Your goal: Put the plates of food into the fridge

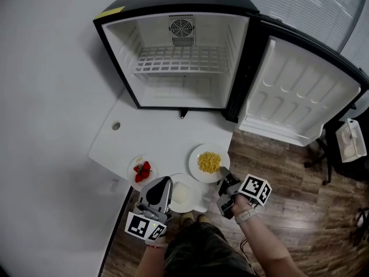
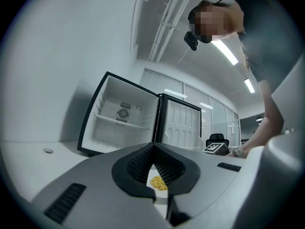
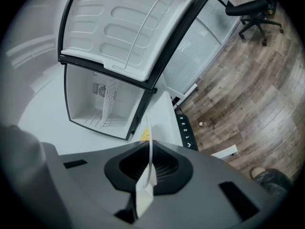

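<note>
My right claw (image 1: 223,172) clamped on corn plate (image 1: 209,162) rim at worktop's (image 1: 155,137) near edge. Lift slow, keep level, steer to fridge (image 1: 181,56) shelf. Left claw (image 1: 165,182) looks closed, probably empty.

place: an office
seating: a black swivel chair (image 3: 250,6) is standing on wood-look flooring (image 3: 248,89)
windows: pale blinds (image 1: 311,4) are hanging across them
ceiling: long strip lights (image 2: 228,51) are glowing overhead
furniture: a mini fridge (image 1: 179,51) is sitting open on a white desk (image 1: 155,140) that is carrying a numbered height keypad (image 3: 185,128) on its edge
</note>
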Demonstrator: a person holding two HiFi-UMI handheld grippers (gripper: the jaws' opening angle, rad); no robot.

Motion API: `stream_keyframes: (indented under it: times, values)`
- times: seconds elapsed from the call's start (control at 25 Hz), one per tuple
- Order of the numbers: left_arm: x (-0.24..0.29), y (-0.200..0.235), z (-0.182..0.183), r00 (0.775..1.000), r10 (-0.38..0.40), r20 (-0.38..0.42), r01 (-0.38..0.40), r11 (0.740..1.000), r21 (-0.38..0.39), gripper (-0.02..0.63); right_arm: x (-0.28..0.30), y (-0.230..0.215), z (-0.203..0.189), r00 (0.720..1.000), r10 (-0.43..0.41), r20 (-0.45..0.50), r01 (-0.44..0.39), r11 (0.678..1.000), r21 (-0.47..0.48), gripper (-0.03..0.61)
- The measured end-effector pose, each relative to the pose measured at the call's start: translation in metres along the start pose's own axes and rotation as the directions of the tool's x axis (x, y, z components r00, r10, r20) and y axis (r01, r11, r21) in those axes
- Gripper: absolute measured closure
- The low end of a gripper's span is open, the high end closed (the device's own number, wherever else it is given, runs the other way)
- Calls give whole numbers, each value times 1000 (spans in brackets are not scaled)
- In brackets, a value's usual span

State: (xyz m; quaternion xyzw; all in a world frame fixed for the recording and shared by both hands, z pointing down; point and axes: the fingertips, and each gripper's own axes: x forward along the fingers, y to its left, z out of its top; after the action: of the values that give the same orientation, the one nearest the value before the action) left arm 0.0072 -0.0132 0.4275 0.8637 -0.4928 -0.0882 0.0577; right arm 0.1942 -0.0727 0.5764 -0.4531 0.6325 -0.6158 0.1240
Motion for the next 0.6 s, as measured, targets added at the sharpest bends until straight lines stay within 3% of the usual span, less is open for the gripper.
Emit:
stream_keyframes:
  times: [0.6]
  values:
    - [-3,27,38,999,44,30,-45,998,40,607,33,72,-3,998,68,16,-69,997,38,565]
